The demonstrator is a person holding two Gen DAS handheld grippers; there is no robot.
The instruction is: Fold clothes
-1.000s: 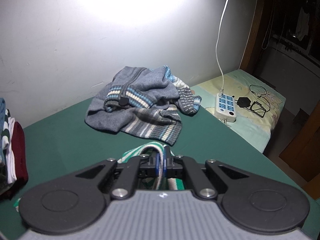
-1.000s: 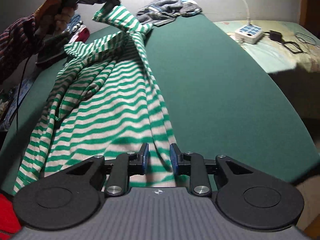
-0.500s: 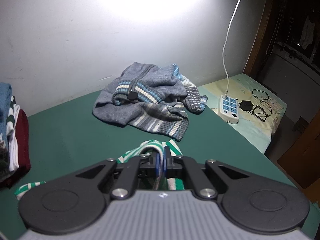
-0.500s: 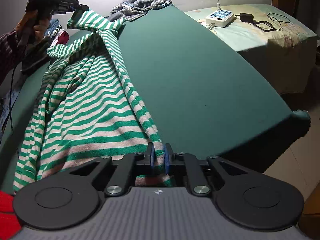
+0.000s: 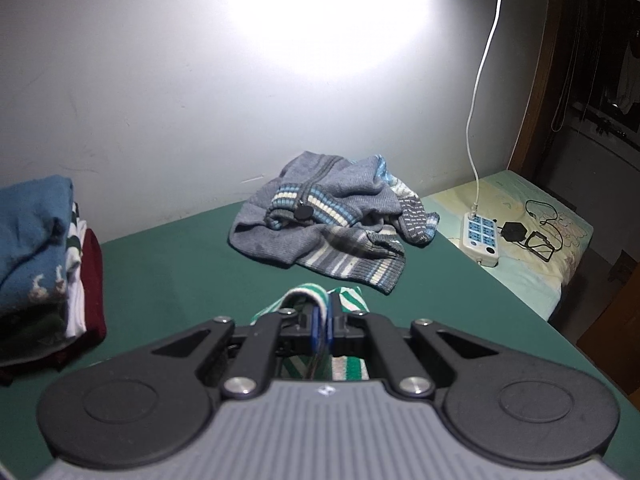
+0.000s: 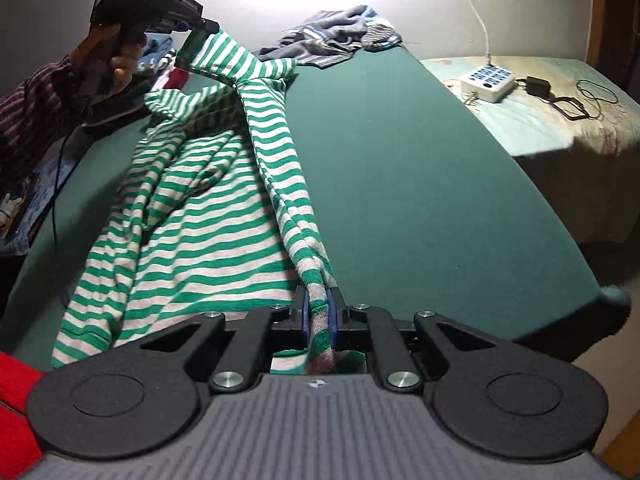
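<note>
Stretching between both grippers, the green-striped shirt [image 6: 208,216] sags soft and light over the green table [image 6: 400,168]. The left gripper [image 5: 322,318] and right gripper [image 6: 318,314] each pinch an edge; hems look like the surest holds. A grey cardigan [image 5: 324,224] lies beyond the shirt, a folded stack [image 5: 40,248] left of it.

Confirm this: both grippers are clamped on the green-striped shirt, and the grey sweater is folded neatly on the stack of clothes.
Not quite. Both the left gripper and the right gripper are clamped on the green-striped shirt, but the grey sweater lies crumpled on the green table, apart from the stack of clothes. The left wrist view shows it.
</note>
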